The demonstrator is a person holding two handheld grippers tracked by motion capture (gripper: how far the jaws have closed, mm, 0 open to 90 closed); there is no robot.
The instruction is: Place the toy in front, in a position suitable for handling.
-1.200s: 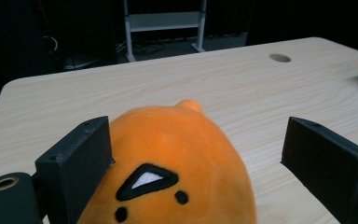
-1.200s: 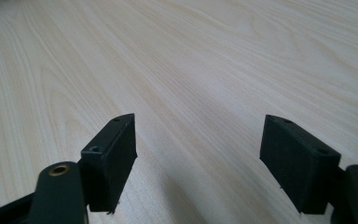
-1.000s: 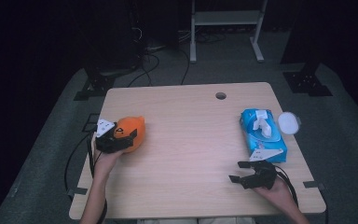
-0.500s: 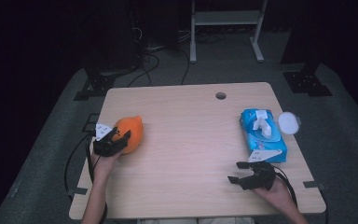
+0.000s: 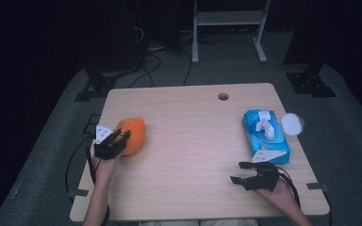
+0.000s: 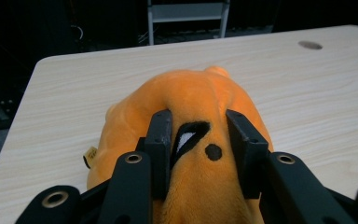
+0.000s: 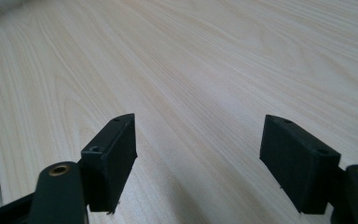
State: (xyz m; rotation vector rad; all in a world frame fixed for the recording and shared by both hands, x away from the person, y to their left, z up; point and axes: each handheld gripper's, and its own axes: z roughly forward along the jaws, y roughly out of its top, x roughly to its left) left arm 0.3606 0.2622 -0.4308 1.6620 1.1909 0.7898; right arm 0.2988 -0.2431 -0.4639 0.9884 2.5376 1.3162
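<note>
Left tongs (image 6: pixel 199 140) just closed, now clamped on orange plush toy (image 6: pixel 191 107) (fabric bulging between the jaws), near left edge of table (image 5: pixel 188 141); right tongs (image 7: pixel 200 154) spread wide, nothing between, low over bare wood beside blue wipes pack (image 5: pixel 265 135)

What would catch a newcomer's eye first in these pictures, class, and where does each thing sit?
The bright orange plush toy at the table's left edge stands out first, with the left gripper shut on it after its jaws have just been closing. Next comes the blue wipes pack near the right edge, a round white lid beside it. The right gripper waits open over bare wood.
</note>
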